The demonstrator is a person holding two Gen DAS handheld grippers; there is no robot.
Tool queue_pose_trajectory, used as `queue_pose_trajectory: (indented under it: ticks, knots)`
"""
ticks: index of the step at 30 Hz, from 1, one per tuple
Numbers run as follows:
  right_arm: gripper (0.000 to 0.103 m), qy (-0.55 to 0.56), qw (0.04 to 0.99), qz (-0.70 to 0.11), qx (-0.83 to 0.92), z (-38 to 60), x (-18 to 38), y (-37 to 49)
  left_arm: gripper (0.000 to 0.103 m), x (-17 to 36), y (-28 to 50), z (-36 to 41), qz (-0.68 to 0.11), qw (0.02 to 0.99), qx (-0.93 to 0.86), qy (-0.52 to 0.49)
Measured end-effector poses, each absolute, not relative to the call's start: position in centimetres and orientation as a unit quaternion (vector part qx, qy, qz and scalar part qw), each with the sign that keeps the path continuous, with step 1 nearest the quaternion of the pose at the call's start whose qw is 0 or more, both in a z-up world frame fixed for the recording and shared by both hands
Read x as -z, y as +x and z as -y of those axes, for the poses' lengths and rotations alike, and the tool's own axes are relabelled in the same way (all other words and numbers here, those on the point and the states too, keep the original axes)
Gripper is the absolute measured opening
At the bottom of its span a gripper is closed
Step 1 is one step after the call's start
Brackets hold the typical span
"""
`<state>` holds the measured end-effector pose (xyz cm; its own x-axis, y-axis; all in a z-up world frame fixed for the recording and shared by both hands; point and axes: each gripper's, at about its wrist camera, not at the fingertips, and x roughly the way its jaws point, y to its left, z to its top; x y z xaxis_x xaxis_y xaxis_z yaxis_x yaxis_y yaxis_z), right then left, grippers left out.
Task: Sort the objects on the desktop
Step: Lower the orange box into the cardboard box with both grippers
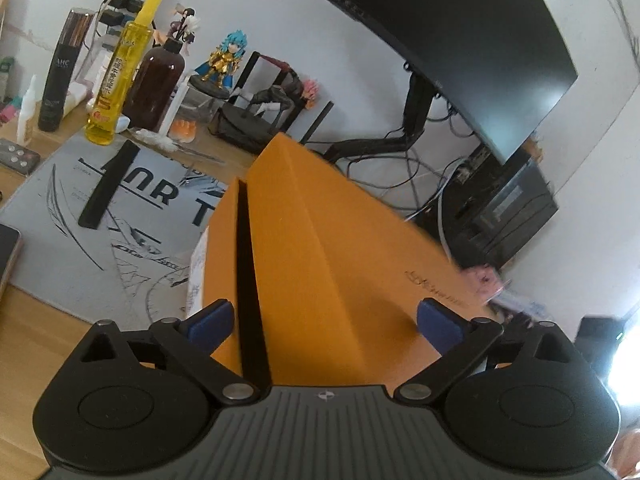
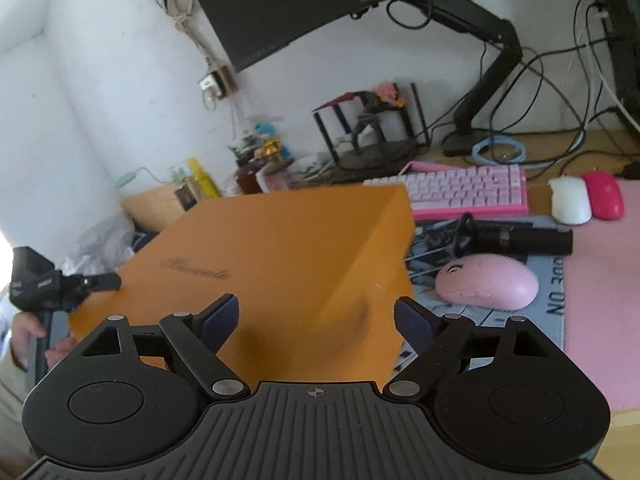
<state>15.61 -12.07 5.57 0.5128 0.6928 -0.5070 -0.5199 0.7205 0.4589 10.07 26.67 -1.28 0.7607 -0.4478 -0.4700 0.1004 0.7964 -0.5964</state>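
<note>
Left wrist view shows my left gripper point(image 1: 324, 322) with its blue pads spread wide on either side of an orange box point(image 1: 320, 240). The pads flank the box's near end, but I see no pad pressing on it, so I judge it is not clamped. The box looks tilted, one corner raised, with a dark gap along its lid edge. Right wrist view shows my right gripper point(image 2: 316, 320) also spread apart over the same orange box point(image 2: 272, 248), with the box's corner between its pads and not squeezed. My guess is that I am bracing the box from both ends to shift or set it down.

The surface point(image 1: 36, 344) is pale wood, partly covered by a grey printed mat point(image 1: 80, 240). Just beside the box on its right lie a pink mouse point(image 2: 486, 282), a black cylinder point(image 2: 520, 236) and a pink keyboard point(image 2: 468, 192). Along the white wall stand bottles point(image 1: 116, 92), small figurines point(image 1: 220, 64), a monitor on an arm point(image 1: 460, 40) and tangled cables.
</note>
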Motion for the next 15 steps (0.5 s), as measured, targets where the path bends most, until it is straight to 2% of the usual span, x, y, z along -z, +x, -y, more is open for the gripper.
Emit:
queue_pose_trajectory:
  ticks: [4, 9, 15]
  knots:
    - [0.085, 0.113, 0.857, -0.34, -0.37, 11.5, -5.7, 14.9, 0.103, 1.2, 10.1, -26.5, -0.312, 0.896, 0.155, -0.275]
    - [0.073, 0.096, 0.859, -0.335, -0.376, 10.6, -6.0, 14.4, 0.103, 1.1, 9.9, -26.3, -0.32, 0.897, 0.155, -0.263]
    - [0.069, 0.09, 0.86, -0.334, -0.375, 10.6, -6.3, 14.2, 0.096, 0.7, 9.6, -25.7, -0.326, 0.899, 0.161, -0.243]
